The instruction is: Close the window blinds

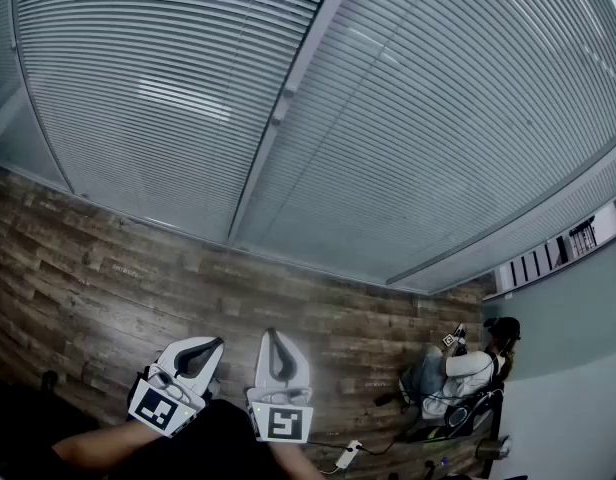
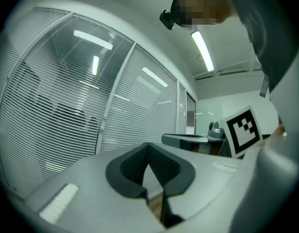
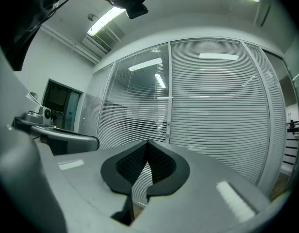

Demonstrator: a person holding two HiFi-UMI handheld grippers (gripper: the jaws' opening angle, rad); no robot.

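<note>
White slatted window blinds (image 1: 438,148) hang behind glass panels across the wall ahead, split by a pale post (image 1: 278,108). The blinds (image 2: 57,106) left of the post let dim shapes show through their slats. The panel of blinds (image 3: 212,115) to the right of the post looks denser. A small knob (image 3: 167,125) sits on the post. My left gripper (image 1: 218,343) and right gripper (image 1: 271,332) are low in the head view, over the wooden floor and well short of the glass. The left gripper (image 2: 149,145) is shut on nothing, and so is the right gripper (image 3: 147,142).
A wooden plank floor (image 1: 108,268) runs up to the glass wall. At the right a person (image 1: 458,368) sits on the floor near cables and a white power strip (image 1: 348,455). A grey wall (image 1: 568,368) stands at the far right.
</note>
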